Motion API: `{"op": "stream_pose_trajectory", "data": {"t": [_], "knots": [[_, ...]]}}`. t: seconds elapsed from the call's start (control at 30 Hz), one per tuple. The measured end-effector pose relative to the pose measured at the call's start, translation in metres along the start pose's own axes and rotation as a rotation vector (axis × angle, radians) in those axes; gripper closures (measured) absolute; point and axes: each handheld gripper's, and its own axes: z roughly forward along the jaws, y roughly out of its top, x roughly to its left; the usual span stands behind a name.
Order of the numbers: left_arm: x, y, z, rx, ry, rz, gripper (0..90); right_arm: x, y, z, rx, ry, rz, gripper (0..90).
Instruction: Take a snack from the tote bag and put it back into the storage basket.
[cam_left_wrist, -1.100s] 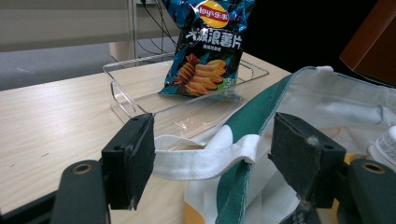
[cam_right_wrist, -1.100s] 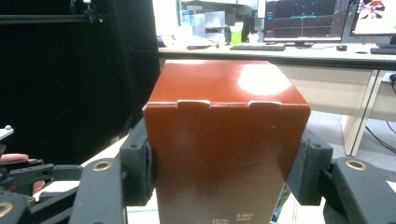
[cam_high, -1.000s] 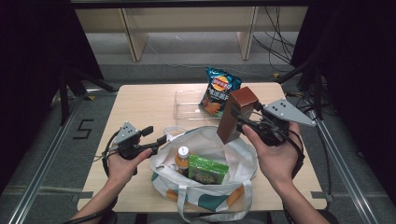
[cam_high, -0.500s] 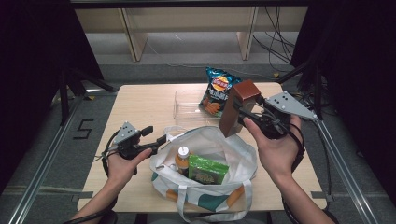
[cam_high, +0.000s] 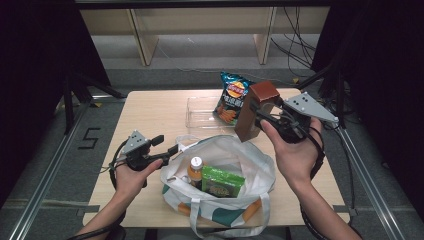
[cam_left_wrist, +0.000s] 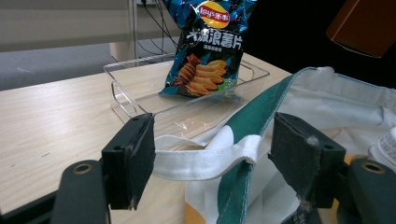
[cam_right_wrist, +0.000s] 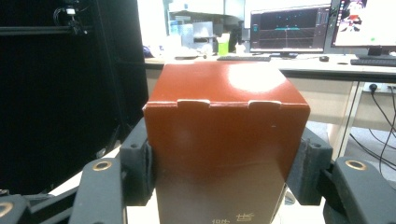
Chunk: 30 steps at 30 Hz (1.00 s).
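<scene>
Scene: we see a person at a wooden worktop (cam_high: 160, 112), a tool in each hand, unpacking a white-and-green tote bag (cam_high: 250, 165).
Right tool (cam_high: 261, 117): its jaws clamp the sides of a brown carton (cam_high: 255, 107), held tilted in the air above the bag's far edge, beside the clear tray (cam_high: 200, 112).
Left tool (cam_high: 172, 149): jaws stand apart around the bag's handle strap (cam_left_wrist: 205, 156), pads not pressing.
Tray: a bag of crisps (cam_high: 232, 97) leans in it.
Doing it well: we judge the carton should be righted, then lowered into the tray's free part, clear of the crisps, releasing only once it rests.
</scene>
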Motion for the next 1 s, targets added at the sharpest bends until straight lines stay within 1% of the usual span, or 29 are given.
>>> {"op": "stream_pose_trajectory", "data": {"t": [0.03,0.13,0.2,0.3,0.33,0.4,0.43,0.47,0.53,0.63,0.67,0.7,0.77,0.8,0.83,0.87,0.9,0.93,0.97,1.0], "knots": [[0.000,0.000,0.000,0.000,0.000,0.000,30.2,0.000,0.000,0.000,0.004,0.001,0.009,39.1],[0.000,0.000,0.000,0.001,0.000,0.001,30.2,-0.001,0.001,0.003,-0.004,0.000,-0.004,39.1],[0.000,0.000,0.000,0.001,0.000,0.001,30.2,-0.002,0.001,0.004,-0.006,-0.008,-0.007,39.1],[0.000,0.000,0.000,-0.001,0.001,0.001,30.2,-0.002,0.002,0.006,-0.002,-0.012,0.008,39.1],[0.000,0.000,0.000,-0.001,0.001,0.000,30.2,-0.003,0.002,0.007,-0.006,-0.011,-0.006,39.1],[0.000,0.000,0.000,-0.002,0.002,-0.001,30.2,-0.004,0.002,0.008,-0.007,-0.013,0.005,39.1],[0.000,0.000,0.000,-0.004,0.001,-0.002,30.2,-0.004,0.002,0.008,-0.003,-0.015,0.018,39.1],[0.000,0.000,0.000,-0.005,0.001,-0.003,30.2,-0.005,0.002,0.008,-0.010,-0.018,-0.002,39.1],[0.000,0.000,0.000,-0.005,0.001,-0.001,30.2,-0.007,0.002,0.009,-0.013,-0.020,-0.007,39.1],[0.001,0.000,-0.001,-0.005,0.000,0.001,30.2,-0.008,0.003,0.010,-0.007,-0.027,0.005,39.1],[0.001,0.000,0.000,-0.011,-0.008,0.002,30.3,-0.007,0.003,0.010,0.000,-0.029,0.018,39.1],[0.001,0.000,0.000,-0.011,-0.007,0.002,30.3,-0.010,0.003,0.011,-0.010,-0.030,-0.003,39.1],[0.001,0.000,0.000,-0.012,-0.006,0.003,30.2,-0.011,0.003,0.013,-0.009,-0.031,0.009,39.1],[0.001,0.000,0.000,-0.012,-0.006,0.003,30.1,-0.011,0.004,0.013,-0.011,-0.037,0.003,39.1],[0.001,0.000,0.000,-0.012,-0.007,0.003,30.1,-0.011,0.004,0.013,-0.002,-0.040,0.024,39.1],[0.001,0.001,0.000,-0.008,-0.002,0.003,30.1,-0.012,0.004,0.015,-0.015,-0.035,0.013,39.1],[0.001,0.001,-0.001,-0.006,0.000,0.002,30.1,-0.013,0.004,0.015,-0.011,-0.042,-0.002,39.1],[0.001,0.000,0.000,-0.014,-0.007,0.001,30.2,-0.014,0.004,0.016,-0.011,-0.043,-0.001,39.1],[0.001,0.000,0.000,-0.013,-0.005,0.002,30.2,-0.013,0.004,0.017,-0.007,-0.045,0.013,39.0],[0.000,0.001,-0.001,-0.008,0.001,0.002,30.2,-0.014,0.004,0.018,-0.010,-0.041,0.005,39.1]]}}
